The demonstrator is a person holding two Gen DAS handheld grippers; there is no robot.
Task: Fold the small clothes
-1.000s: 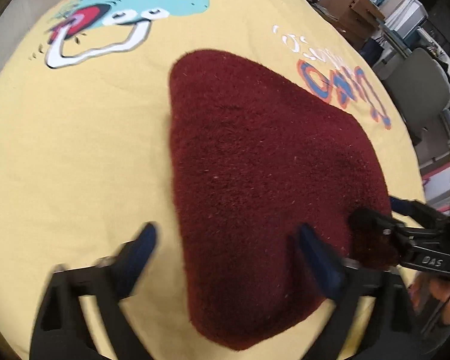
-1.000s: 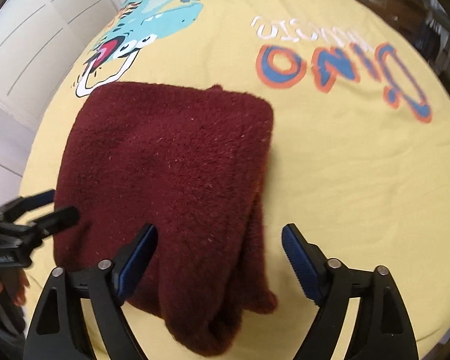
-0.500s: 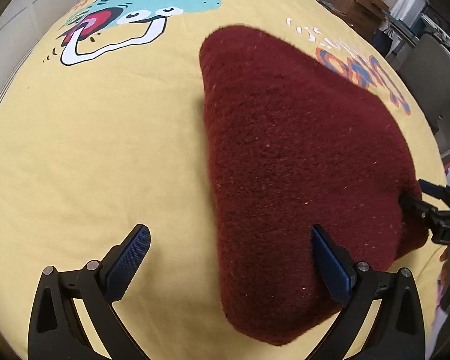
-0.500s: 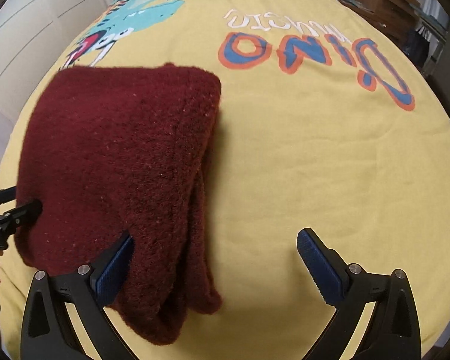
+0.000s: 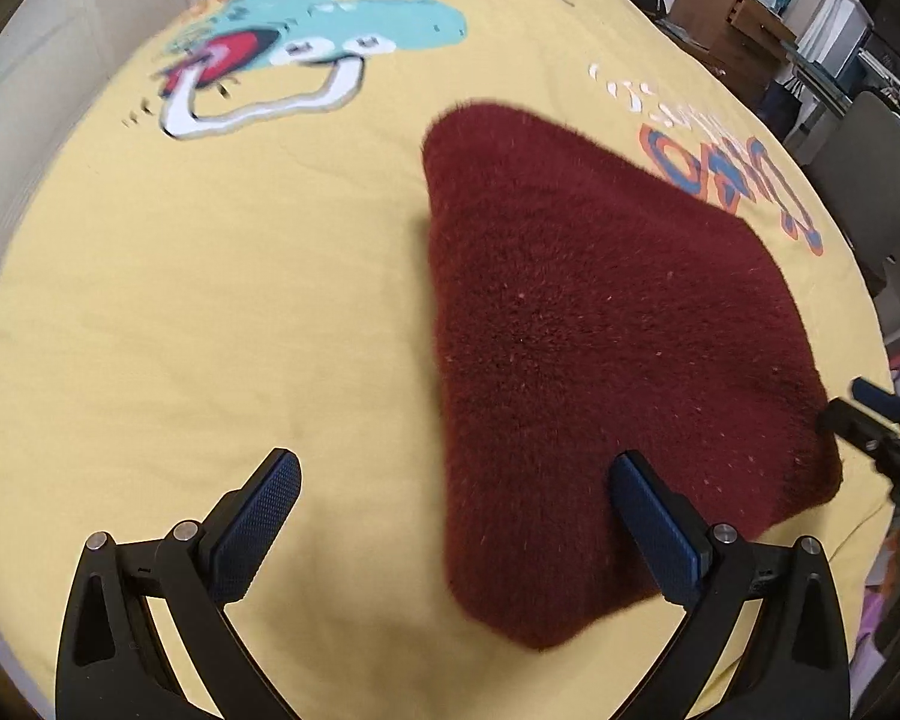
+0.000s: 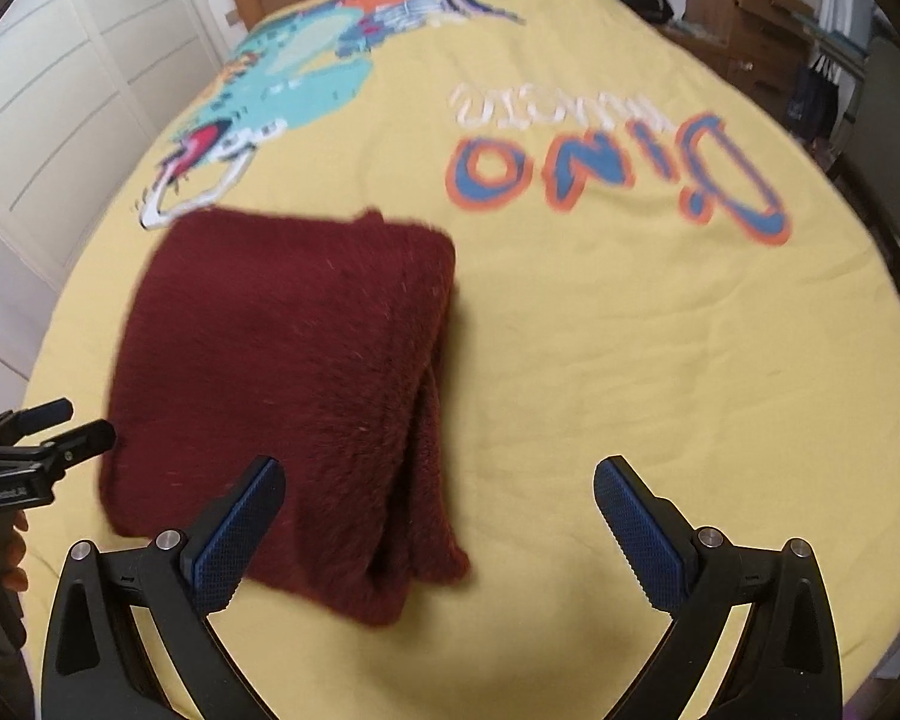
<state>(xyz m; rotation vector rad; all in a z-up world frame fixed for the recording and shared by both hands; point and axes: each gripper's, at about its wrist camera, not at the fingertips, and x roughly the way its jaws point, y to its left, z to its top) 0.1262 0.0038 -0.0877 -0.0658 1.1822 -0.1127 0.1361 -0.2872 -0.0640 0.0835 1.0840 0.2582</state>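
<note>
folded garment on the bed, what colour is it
Dark maroon, a fuzzy knit; it shows best in the right wrist view.

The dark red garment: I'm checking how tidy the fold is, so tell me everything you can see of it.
The dark red garment is a fuzzy, fleece-like piece folded into a thick, roughly rectangular bundle. It lies flat on the yellow dinosaur-print bedspread. From the right wrist view, stacked layers show along its right side and spread slightly at the near corner. Small pale lint flecks dot the nap. Both tools, left and right, are open near its edge; neither grips it.
</note>
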